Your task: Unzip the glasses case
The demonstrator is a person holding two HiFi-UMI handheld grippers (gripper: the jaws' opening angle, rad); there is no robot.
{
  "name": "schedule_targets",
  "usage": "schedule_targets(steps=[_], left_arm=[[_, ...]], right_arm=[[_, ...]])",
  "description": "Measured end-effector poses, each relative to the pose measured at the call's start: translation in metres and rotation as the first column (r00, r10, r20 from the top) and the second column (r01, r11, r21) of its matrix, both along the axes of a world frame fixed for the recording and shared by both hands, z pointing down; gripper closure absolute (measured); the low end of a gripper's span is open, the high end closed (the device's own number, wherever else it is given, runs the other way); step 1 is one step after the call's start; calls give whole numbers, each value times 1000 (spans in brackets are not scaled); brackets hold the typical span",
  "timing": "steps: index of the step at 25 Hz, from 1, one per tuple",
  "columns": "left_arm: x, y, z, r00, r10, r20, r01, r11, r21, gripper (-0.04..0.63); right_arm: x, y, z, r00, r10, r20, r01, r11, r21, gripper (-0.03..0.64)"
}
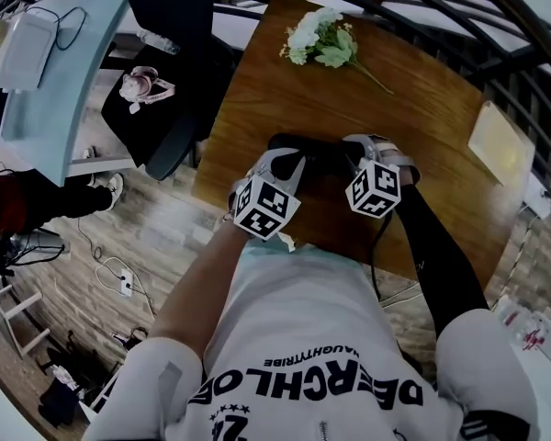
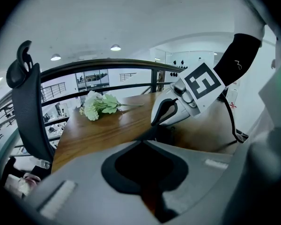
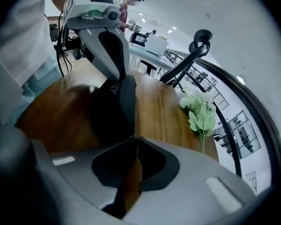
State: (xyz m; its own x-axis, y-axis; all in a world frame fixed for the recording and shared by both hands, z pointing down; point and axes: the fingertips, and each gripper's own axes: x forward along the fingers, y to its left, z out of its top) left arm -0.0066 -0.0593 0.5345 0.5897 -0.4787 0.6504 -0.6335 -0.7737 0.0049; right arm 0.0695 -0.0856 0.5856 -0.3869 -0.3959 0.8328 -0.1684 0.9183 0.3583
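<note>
So the black glasses case [image 1: 321, 159] sits on the wooden counter [image 1: 422, 108], near the edge closest to the person, right between the two tools. The left tool [image 1: 297, 152] is clamped on one end of the case. The right gripper view shows this best, with the left tool's dark jaws pinching the end of the case farthest from that camera and the case propped up at a bit of a tilt. In the left gripper view its own jaws meet at the tips with the black case just past them. The right tool [image 3: 133, 137] is squeezed almost completely together at the case's near edge, and there's a tiny metallic bit right at its tips, which looks like the zipper pull [image 3: 133, 135]. I can't tell how far the zip is open, since the case is just a dark shape in all three views. Farther back on the counter, well apart from the case, is a bunch of white flowers [image 1: 320, 37] with green leaves. There's a pale flat pad [image 1: 500, 142] over by the right edge. A black office chair [image 2: 28, 107] stands off the counter's left side.
</note>
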Motion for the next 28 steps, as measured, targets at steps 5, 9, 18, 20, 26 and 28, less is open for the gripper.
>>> schedule_targets(steps=[5, 9, 18, 20, 26, 28], left_arm=[[-1, 0, 1, 1000, -8, -11, 8, 1000, -1, 592], [-1, 1, 0, 1000, -22, -6, 22, 1000, 19, 592], [-3, 0, 2, 995, -92, -35, 93, 995, 47, 592], [-3, 0, 2, 994, -99, -36, 101, 994, 46, 592], [-2, 0, 3, 998, -67, -7, 68, 996, 61, 580], [-5, 2, -2, 998, -55, -3, 55, 996, 75, 572]], right_arm=[[0, 1, 2, 1000, 2, -2, -2, 1000, 11, 583], [10, 5, -2, 993, 107, 58, -104, 993, -48, 543], [-3, 62, -40, 915, 257, 311, -162, 940, -302, 314], [-15, 73, -44, 907, 238, 347, -113, 932, -343, 287], [-34, 62, -47, 910, 231, 345, -138, 952, -273, 266], [-39, 57, -43, 940, 186, 286, -127, 969, -211, 245]])
